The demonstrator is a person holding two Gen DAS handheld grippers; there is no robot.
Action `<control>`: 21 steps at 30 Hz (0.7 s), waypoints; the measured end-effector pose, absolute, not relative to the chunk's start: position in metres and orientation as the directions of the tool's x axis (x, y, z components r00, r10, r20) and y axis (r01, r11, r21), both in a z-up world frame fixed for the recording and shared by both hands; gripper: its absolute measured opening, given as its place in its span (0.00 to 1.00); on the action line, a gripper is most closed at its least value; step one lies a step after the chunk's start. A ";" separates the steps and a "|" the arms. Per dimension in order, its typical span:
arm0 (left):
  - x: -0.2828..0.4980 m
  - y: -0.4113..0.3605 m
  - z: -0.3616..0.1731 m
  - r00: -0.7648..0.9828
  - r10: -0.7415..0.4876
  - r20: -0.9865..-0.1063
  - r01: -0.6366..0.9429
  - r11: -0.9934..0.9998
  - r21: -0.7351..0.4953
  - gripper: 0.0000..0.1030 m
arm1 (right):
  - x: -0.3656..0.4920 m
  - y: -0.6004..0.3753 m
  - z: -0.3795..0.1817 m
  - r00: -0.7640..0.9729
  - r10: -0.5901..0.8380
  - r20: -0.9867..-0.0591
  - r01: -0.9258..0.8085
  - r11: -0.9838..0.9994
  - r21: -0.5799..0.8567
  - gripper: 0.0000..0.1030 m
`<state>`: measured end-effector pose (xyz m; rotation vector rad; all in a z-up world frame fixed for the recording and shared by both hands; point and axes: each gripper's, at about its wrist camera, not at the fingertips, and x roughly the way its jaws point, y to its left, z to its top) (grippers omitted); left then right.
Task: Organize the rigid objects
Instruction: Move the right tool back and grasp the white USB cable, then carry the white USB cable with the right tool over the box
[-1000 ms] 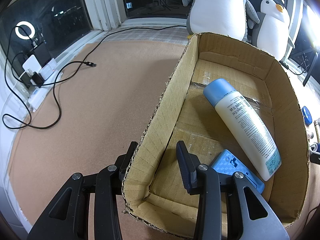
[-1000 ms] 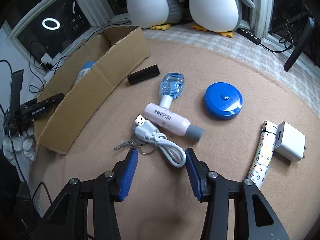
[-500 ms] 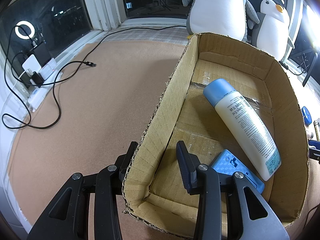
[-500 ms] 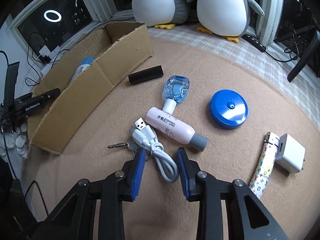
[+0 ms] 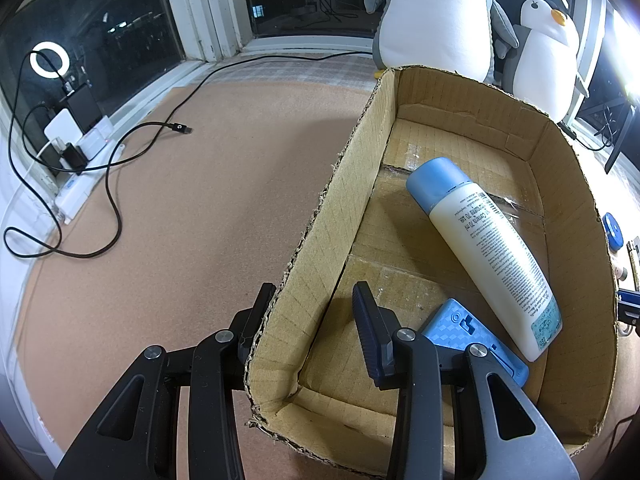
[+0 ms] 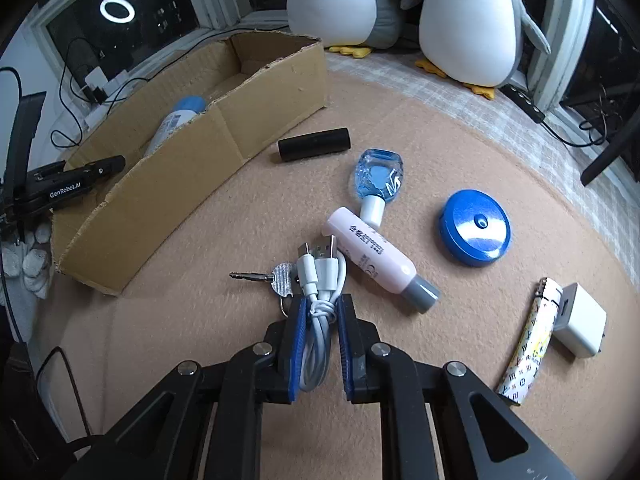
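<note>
Right gripper (image 6: 320,312): jaws have just been closing; blue pads now narrow, pinching coiled white USB cable (image 6: 320,280) between them; cable's plugs stick out ahead of the fingertips
Left gripper (image 5: 316,308): jaws clamped across the near-left wall of cardboard box (image 5: 340,220); one finger outside, one inside; at its tightest
Cable location: on the tan mat (image 6: 240,200), touching a key on a ring (image 6: 276,278) and just beside a pink tube (image 6: 380,256)
Box contents: cream bottle with blue cap (image 5: 484,244) lying tilted; blue textured case (image 5: 468,332) at its base
Loose on mat: black cylinder (image 6: 314,145); clear blue bottle (image 6: 378,176); blue round disc (image 6: 474,226); patterned lighter (image 6: 528,340) touching white charger (image 6: 580,326)
Writing: "GenRobot.AI" on left gripper's body in right view; bottle print too small to read
Background: two plush penguins (image 6: 468,16)
</note>
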<state>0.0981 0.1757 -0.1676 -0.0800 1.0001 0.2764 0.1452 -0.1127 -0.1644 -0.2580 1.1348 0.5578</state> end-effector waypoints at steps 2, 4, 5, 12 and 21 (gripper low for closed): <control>0.098 0.174 -0.168 0.508 0.192 -0.839 -0.266 0.962 0.059 0.37 | 0.143 -0.116 -0.163 0.313 0.290 -0.905 -0.532 0.842 0.086 0.13; 0.098 0.175 -0.168 0.508 0.192 -0.839 -0.266 0.962 0.060 0.37 | 0.141 -0.118 -0.160 0.318 0.293 -0.902 -0.526 0.846 0.089 0.13; 0.098 0.175 -0.168 0.508 0.192 -0.839 -0.266 0.962 0.059 0.37 | 0.139 -0.120 -0.158 0.323 0.294 -0.900 -0.522 0.848 0.090 0.13; 0.098 0.175 -0.168 0.509 0.192 -0.839 -0.265 0.962 0.060 0.37 | 0.133 -0.126 -0.144 0.356 0.307 -0.883 -0.508 0.856 0.093 0.13; 0.098 0.175 -0.168 0.509 0.191 -0.839 -0.266 0.962 0.058 0.37 | 0.132 -0.104 -0.110 0.412 0.366 -0.834 -0.525 0.844 0.110 0.13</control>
